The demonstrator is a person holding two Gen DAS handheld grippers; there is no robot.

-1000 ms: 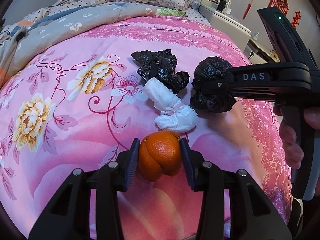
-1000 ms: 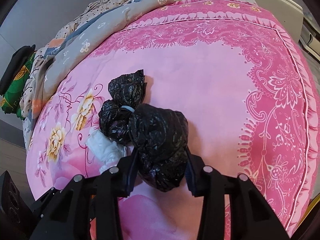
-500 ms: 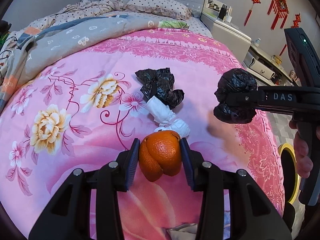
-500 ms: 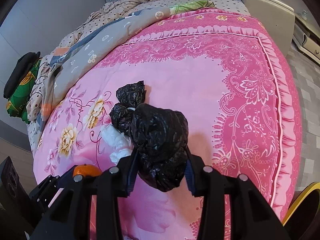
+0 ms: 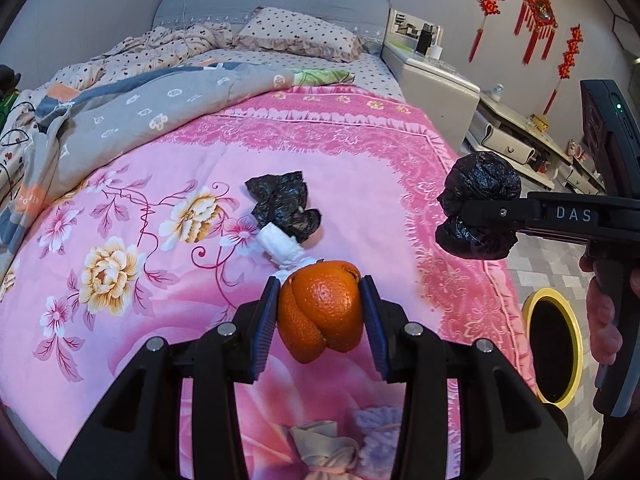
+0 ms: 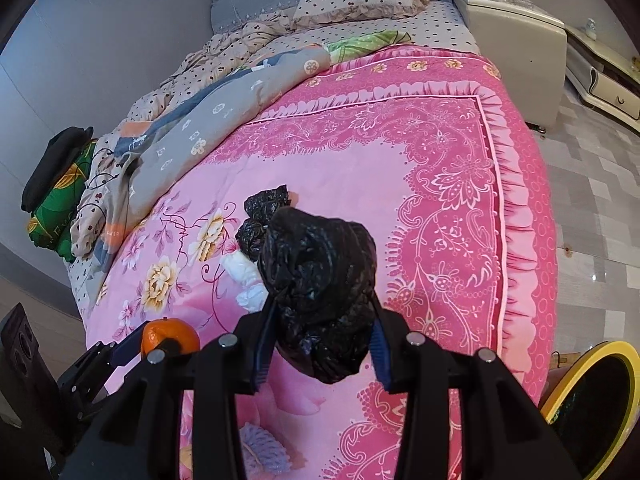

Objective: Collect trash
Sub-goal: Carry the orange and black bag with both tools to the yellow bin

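Note:
My left gripper [image 5: 320, 312] is shut on an orange peel [image 5: 320, 310] and holds it above the pink bedspread [image 5: 352, 160]. My right gripper [image 6: 320, 312] is shut on a crumpled black plastic bag [image 6: 320, 292], raised over the bed's right side; it also shows in the left wrist view [image 5: 478, 210]. A second black bag [image 5: 286, 204] and a white tissue wad [image 5: 280, 246] lie together on the bedspread beyond the orange peel. A yellow-rimmed bin [image 5: 554, 346] stands on the floor by the bed's right edge, also in the right wrist view [image 6: 596, 404].
A grey quilt [image 5: 140, 108] and a polka-dot pillow [image 5: 300, 34] lie at the head of the bed. A white nightstand [image 5: 436, 84] stands to the right. Balled socks, beige [image 5: 324, 448] and lilac [image 5: 380, 420], lie near the bed's foot.
Both grippers have risen and drawn back from the bed with their loads. The right gripper has carried the black bag to the right, and the yellow bin has come into view.

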